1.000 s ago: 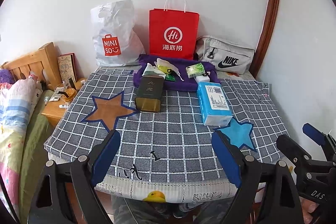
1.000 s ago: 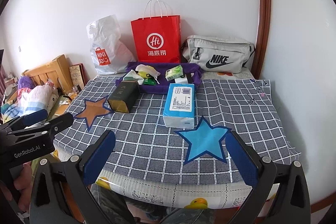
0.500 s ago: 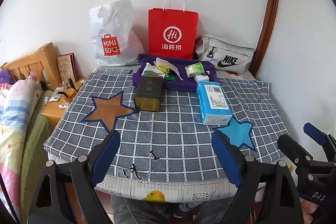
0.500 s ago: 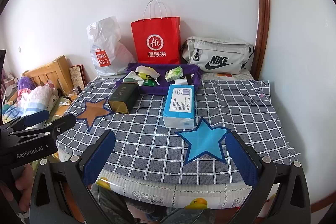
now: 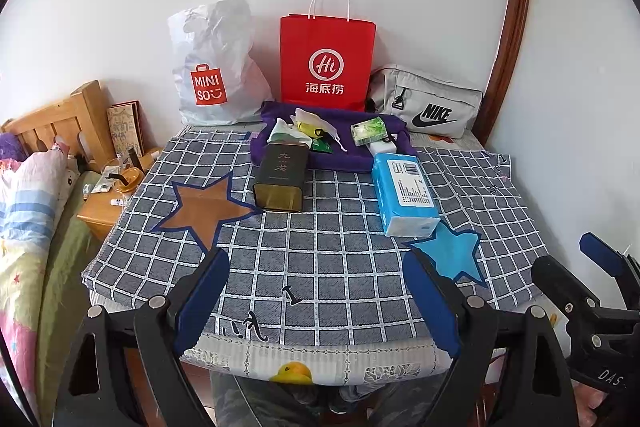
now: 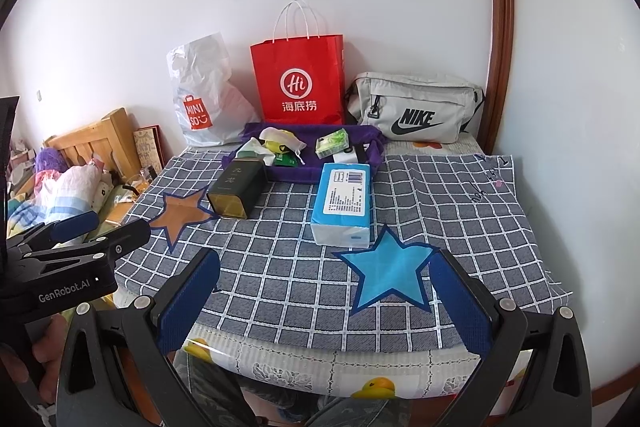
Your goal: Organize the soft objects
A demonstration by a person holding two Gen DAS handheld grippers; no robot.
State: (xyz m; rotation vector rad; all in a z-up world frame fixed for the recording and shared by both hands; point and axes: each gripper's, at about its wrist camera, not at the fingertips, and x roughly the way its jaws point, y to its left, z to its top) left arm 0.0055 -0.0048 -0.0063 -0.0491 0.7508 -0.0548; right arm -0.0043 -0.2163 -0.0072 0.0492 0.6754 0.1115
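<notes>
Both the left claw (image 5: 316,291) and the right claw (image 6: 324,291) hover spread wide and empty at the near worktop (image 5: 352,267) edge, apparently poised to reach, while soft packets sit gathered in a purple tray (image 5: 344,157) behind a blue tissue pack (image 5: 404,193).

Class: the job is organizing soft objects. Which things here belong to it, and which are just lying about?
Job:
blue tissue pack
purple tray
small packets
open left tongs
open right tongs

Lying about:
dark tin
red bag
Nike pouch

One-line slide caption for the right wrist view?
Open right tool above blue star; tissue pack, dark tin and purple tray beyond.
</notes>
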